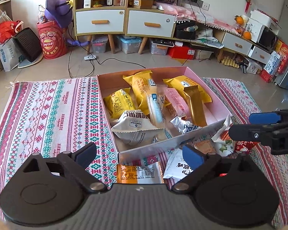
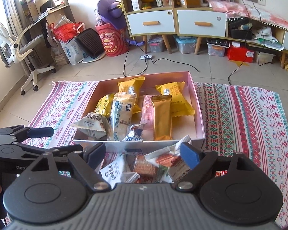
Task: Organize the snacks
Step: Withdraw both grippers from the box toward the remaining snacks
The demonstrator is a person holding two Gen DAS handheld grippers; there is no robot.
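On a striped cloth [image 1: 48, 111] over floor tiles [image 2: 82, 72], snack box [image 2: 198, 118]; both tongs [image 1: 140, 153] [image 2: 144, 153] gape, holding nothing.

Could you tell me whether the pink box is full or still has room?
Partly full. The box holds about nine packets, among them a gold bar, but bare floor shows along its right side.

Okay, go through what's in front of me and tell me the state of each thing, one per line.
left gripper: open, empty
right gripper: open, empty, over loose snacks
pink box: open, lidless, part filled with snacks
gold bar: inside box, sealed
orange packet: outside box, flat on cloth
cabinet drawers: closed
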